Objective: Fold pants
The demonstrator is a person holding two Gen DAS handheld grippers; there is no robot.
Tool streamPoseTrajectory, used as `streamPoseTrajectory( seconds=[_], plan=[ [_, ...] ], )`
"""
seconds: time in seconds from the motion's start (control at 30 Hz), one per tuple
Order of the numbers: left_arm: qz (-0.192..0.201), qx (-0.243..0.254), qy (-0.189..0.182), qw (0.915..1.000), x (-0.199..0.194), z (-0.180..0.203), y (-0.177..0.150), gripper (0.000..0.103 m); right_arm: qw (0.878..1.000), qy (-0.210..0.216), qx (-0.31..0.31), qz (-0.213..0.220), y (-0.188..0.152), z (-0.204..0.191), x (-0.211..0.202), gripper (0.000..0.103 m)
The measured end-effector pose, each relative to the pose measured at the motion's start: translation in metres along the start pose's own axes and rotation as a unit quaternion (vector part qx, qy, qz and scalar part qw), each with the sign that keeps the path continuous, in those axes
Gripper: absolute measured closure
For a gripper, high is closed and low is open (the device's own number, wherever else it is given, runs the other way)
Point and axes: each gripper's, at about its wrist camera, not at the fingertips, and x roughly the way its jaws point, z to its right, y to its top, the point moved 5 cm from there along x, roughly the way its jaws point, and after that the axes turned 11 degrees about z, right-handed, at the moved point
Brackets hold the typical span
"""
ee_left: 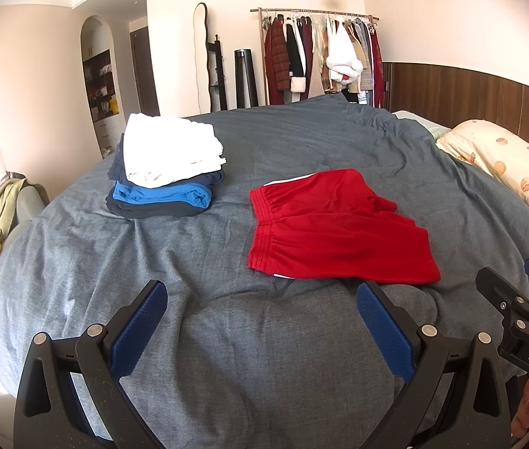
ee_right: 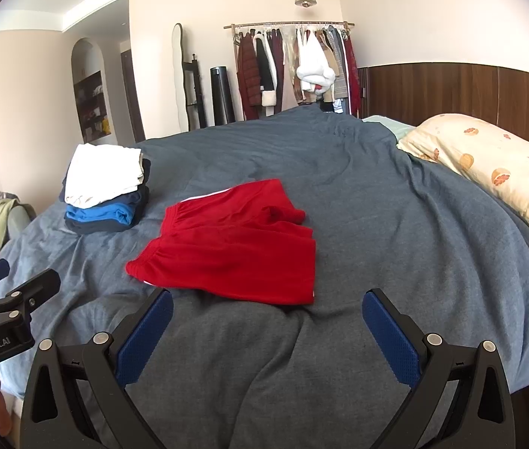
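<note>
Red shorts (ee_left: 339, 228) lie folded in half on the grey bed cover, waistband to the left; they also show in the right wrist view (ee_right: 234, 250). My left gripper (ee_left: 260, 299) is open and empty, hovering short of the shorts' near edge. My right gripper (ee_right: 268, 307) is open and empty, just short of the shorts' near hem. The right gripper shows at the right edge of the left wrist view (ee_left: 519, 299), and the left gripper at the left edge of the right wrist view (ee_right: 6, 284).
A stack of folded clothes (ee_left: 167, 172), white on top, sits at the left of the bed (ee_left: 227, 355); it also shows in the right wrist view (ee_right: 107, 191). A floral pillow (ee_right: 489, 164) lies at the right. A clothes rack (ee_left: 320, 56) stands behind the bed.
</note>
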Motion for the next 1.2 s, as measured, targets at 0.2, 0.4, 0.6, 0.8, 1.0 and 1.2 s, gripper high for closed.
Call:
streamPoseTrajectory(
  seconds=[0.2,0.4,0.6,0.8,1.0,1.2],
  plan=[
    [0.001,0.0,0.0,1.0,-0.001,0.0,0.0,0.0,1.0,0.001,0.001,0.0,0.0,0.0,0.0,0.001],
    [0.001,0.0,0.0,1.0,-0.001,0.0,0.0,0.0,1.0,0.0,0.001,0.0,-0.001,0.0,0.0,0.001],
    [0.0,0.001,0.001,1.0,-0.001,-0.002,0.0,0.0,1.0,0.0,0.001,-0.001,-0.001,0.0,0.0,0.001],
    [-0.005,-0.001,0.002,1.0,0.004,-0.006,-0.004,0.0,1.0,-0.002,0.004,-0.005,-0.004,0.001,0.001,0.001],
    [-0.012,-0.001,0.005,0.9999,0.018,-0.01,-0.013,0.0,1.0,-0.008,0.007,-0.019,-0.011,0.001,0.013,0.001],
    [-0.003,0.0,0.023,0.9997,0.032,-0.019,-0.021,0.003,0.999,-0.018,0.015,-0.044,-0.022,0.003,0.032,0.001]
  ],
)
